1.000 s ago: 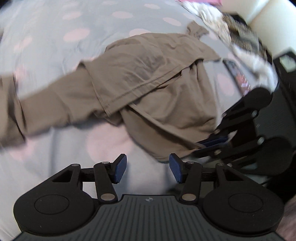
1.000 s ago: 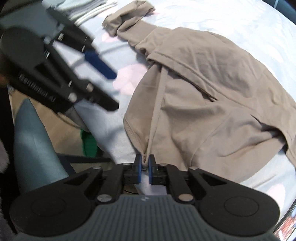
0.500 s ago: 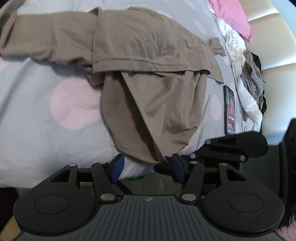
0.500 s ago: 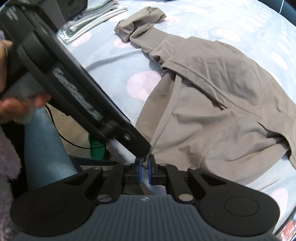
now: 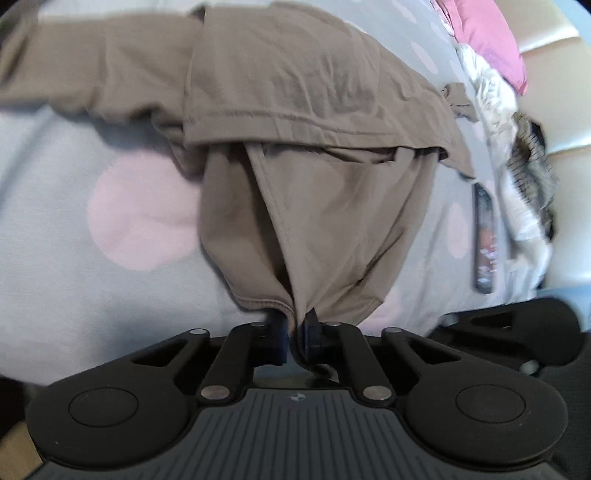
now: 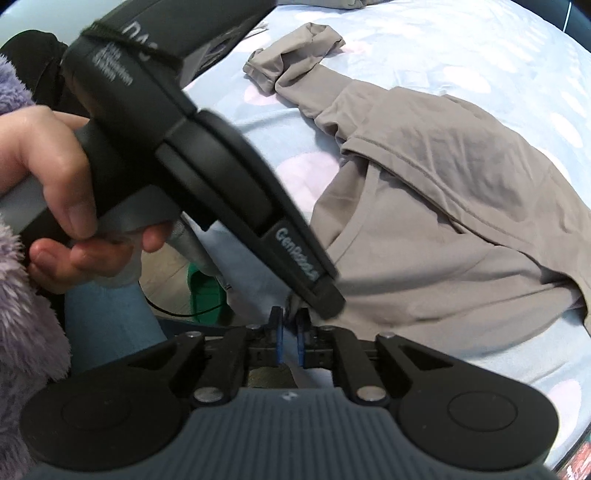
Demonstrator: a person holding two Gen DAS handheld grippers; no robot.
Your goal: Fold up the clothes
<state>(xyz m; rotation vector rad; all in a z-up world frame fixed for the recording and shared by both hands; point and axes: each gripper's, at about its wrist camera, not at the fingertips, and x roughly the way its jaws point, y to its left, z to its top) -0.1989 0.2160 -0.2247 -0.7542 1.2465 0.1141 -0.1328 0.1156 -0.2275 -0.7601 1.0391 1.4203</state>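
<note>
A brown long-sleeved garment [image 5: 314, 110] lies half folded on a pale blue sheet with pink dots [image 5: 140, 210]. My left gripper [image 5: 295, 332] is closing, and its pads pinch the corner of the garment's hem at the near edge of the bed. In the right wrist view the garment [image 6: 443, 206] spreads to the right. There a hand [image 6: 55, 177] holds the left gripper [image 6: 317, 304], which reaches down to the tips of my right gripper [image 6: 290, 332]. The right jaws are opening and stand a narrow slit apart. The cloth corner sits just above their tips and is not pressed.
A dark phone [image 5: 484, 240] lies on the sheet right of the garment. Beyond it are a heap of white and patterned clothes [image 5: 498, 122] and a pink pillow [image 5: 487, 33]. A fluffy purple sleeve [image 6: 22, 332] and a green object on the floor [image 6: 207, 295] are at the left.
My left gripper rolled, came down to the hem corner beside the right gripper and shut on it. The right jaws have parted slightly from their grip on that corner.
</note>
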